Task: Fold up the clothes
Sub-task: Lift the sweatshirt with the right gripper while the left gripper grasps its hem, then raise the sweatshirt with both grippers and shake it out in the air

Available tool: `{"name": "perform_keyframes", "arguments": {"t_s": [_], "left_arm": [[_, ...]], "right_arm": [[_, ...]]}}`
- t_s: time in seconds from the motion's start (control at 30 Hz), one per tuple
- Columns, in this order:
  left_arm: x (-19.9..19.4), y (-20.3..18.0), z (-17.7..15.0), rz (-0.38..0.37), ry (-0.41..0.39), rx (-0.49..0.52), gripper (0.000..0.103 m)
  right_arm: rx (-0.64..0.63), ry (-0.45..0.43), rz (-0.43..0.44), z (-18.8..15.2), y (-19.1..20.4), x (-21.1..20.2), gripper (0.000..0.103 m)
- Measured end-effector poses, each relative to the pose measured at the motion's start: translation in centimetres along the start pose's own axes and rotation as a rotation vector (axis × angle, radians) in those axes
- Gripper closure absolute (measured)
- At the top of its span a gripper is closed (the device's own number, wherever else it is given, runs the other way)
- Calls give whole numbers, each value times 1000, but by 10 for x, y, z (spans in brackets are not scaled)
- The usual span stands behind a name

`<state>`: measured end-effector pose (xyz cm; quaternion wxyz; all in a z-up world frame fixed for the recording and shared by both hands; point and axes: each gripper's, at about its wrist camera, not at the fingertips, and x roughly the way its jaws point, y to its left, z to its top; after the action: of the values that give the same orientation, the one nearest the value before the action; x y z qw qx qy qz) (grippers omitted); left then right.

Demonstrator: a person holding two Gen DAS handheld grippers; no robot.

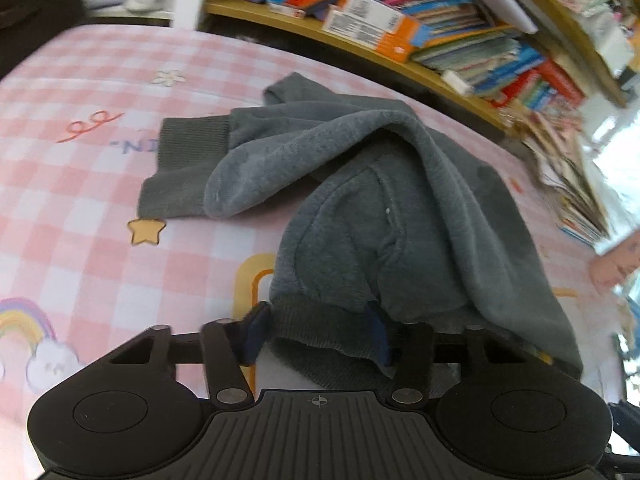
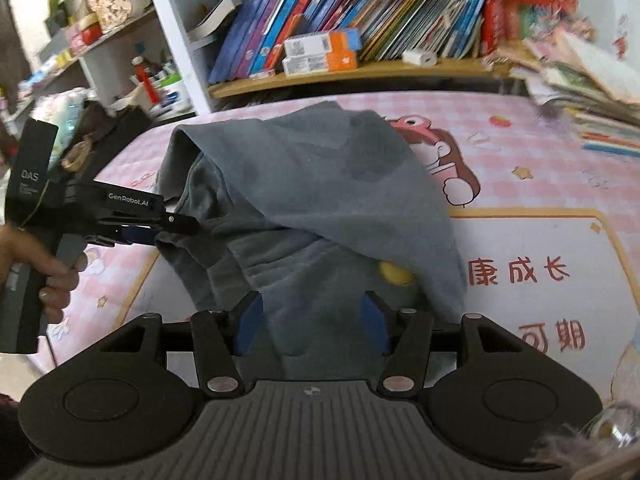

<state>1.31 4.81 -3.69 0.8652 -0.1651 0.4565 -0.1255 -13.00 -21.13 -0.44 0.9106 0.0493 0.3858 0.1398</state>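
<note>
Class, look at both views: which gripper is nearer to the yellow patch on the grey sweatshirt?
Right. The right gripper sits just below the yellow patch, fingers open around nearby cloth. The left gripper holds the grey sweatshirt at its far left edge.

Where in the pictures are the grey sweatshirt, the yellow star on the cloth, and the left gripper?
grey sweatshirt (image 1: pixel 360 184): left wrist view, on its raised fleece fold.
yellow star (image 1: pixel 146 231): left wrist view, star's middle, printed on the checked cloth.
left gripper (image 2: pixel 176 228): right wrist view, fingertips at the sweatshirt's edge.

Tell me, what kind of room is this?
Probably a child's bedroom or playroom: a pink checked cartoon sheet, shelves crammed with children's books, and a grey sweatshirt being folded.
</note>
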Motion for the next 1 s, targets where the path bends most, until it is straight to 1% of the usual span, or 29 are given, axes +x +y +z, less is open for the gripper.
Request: {"name": "perform_keyframes", "arguments": {"t_s": [0.03, 0.07, 0.13, 0.2, 0.23, 0.27, 0.3, 0.33, 0.37, 0.4, 0.47, 0.5, 0.53, 0.6, 0.67, 0.83, 0.9, 1.0], "left_arm": [[1, 6, 2, -24, 11, 9, 76], [1, 12, 4, -49, 22, 19, 81], [2, 25, 7, -105, 46, 11, 89], [1, 37, 9, -151, 68, -2, 95], [-2, 38, 11, -161, 67, 8, 95], [-8, 39, 13, -171, 61, 29, 95], [-13, 40, 15, -181, 54, 50, 95], [-17, 38, 18, -188, 51, 93, 94], [-20, 34, 19, -189, 54, 165, 93], [-23, 28, 17, -178, 58, 252, 89], [-30, 16, 7, -140, 53, 428, 88], [-33, 12, 0, -117, 42, 509, 85], [-37, 8, -8, -111, 32, 580, 80], [-40, 4, -20, -106, 14, 680, 70], [-40, -1, -30, -92, 0, 768, 70], [-24, -18, -44, -37, -17, 920, 69], [-23, -21, -46, -34, -35, 941, 69], [-25, -22, -43, -42, -55, 954, 69]], "right_arm": [[3, 2, -34, -3, 12, 0, 51], [6, 8, -69, -7, 25, 1, 51], [-39, 29, -125, -14, 50, 8, 51], [-109, 59, -207, -20, 71, 18, 54], [-126, 72, -250, -22, 77, 23, 55], [-130, 81, -292, -24, 81, 27, 62], [-126, 85, -313, -25, 82, 28, 64], [-116, 85, -319, -25, 82, 28, 66], [-107, 85, -325, -25, 81, 27, 67], [-98, 84, -332, -26, 79, 27, 67], [-90, 81, -350, -28, 79, 26, 67], [-99, 77, -365, -29, 82, 26, 67], [-108, 73, -380, -31, 84, 25, 67], [-126, 66, -410, -33, 89, 25, 66], [-144, 59, -440, -36, 93, 25, 66], [-189, 41, -515, -43, 105, 23, 66], [-197, 27, -530, -43, 109, 21, 66], [-195, -7, -522, -41, 113, 16, 66]]}}
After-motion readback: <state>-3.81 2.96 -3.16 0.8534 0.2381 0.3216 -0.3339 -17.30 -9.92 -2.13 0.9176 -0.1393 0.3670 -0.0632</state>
